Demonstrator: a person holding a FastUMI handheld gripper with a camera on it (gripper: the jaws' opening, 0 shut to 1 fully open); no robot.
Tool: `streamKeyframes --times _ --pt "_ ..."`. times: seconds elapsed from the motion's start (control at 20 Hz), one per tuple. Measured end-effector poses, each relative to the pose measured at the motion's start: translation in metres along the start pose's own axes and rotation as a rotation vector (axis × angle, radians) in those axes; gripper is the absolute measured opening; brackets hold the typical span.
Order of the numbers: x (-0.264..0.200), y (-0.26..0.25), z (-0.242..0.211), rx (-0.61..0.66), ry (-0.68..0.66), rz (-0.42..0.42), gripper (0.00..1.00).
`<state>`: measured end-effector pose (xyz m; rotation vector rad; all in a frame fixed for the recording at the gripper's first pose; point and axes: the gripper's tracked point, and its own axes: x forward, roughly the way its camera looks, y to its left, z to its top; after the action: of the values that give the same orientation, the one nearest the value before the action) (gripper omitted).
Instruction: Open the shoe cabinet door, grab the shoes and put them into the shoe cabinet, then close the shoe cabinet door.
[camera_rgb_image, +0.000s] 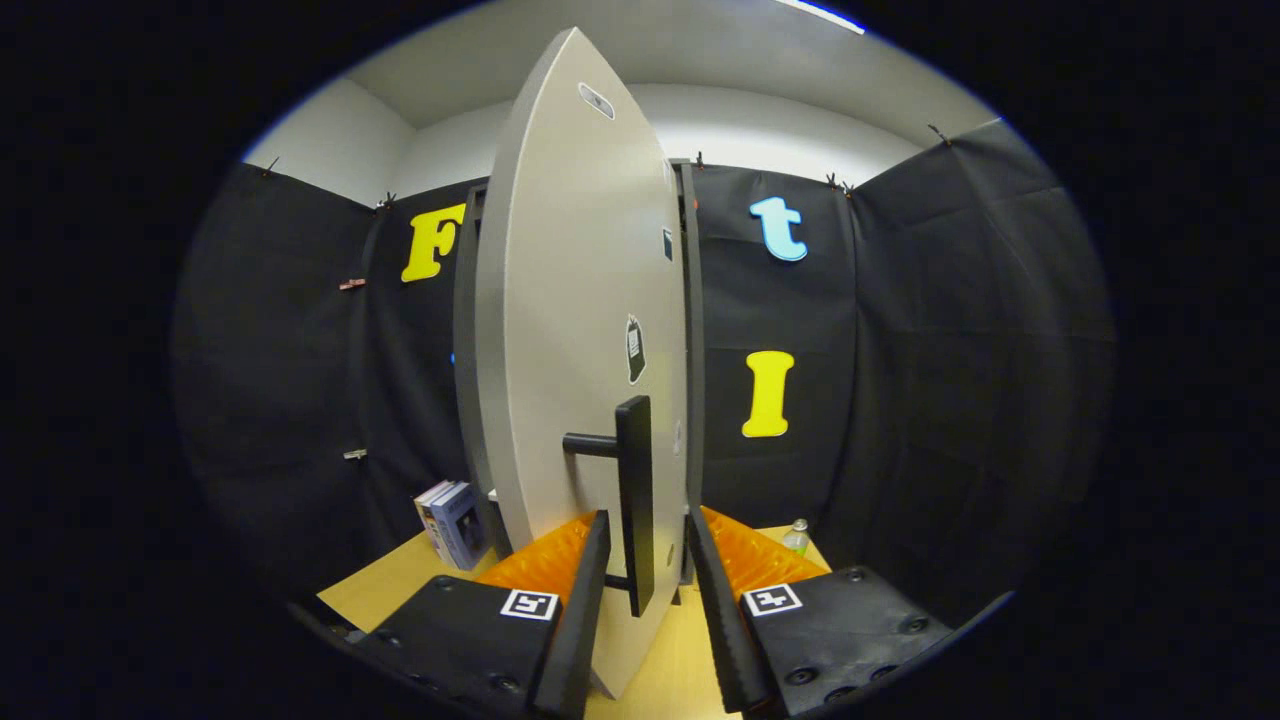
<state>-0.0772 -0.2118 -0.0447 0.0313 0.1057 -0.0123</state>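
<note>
Here the gripper (648, 545) stands parted at the bottom centre of the frame, its two fingers spread to either side of the shoe cabinet door's (585, 330) black bar handle (635, 500). The handle's lower end hangs in the gap between the fingers; whether either finger actually touches it cannot be told, and there is visible space on both sides, so the gripper is released rather than clamped on anything. The pale grey door rises up the middle of the frame, swung partly out from the cabinet, whose dark frame (692, 340) shows behind its right edge. A small dark sticker (635, 348) sits on the door face above the handle. Lower left of the frame, a couple of books (450, 522) stand on the light wooden table (400, 585) beside the cabinet. Lower right, just past the right finger, a clear bottle (797, 536) stands on the table near the black cloth wall.
</note>
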Motion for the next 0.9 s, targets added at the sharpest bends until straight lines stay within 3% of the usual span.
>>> streamKeyframes --times 0.4,0.6,0.9 --pt "-0.024 -0.075 0.001 0.045 -0.004 -0.117 0.50" --pt "-0.034 -0.069 0.006 -0.003 -0.032 -0.087 0.54" --pt "-0.057 -0.034 0.002 0.029 -0.064 -0.038 0.54"
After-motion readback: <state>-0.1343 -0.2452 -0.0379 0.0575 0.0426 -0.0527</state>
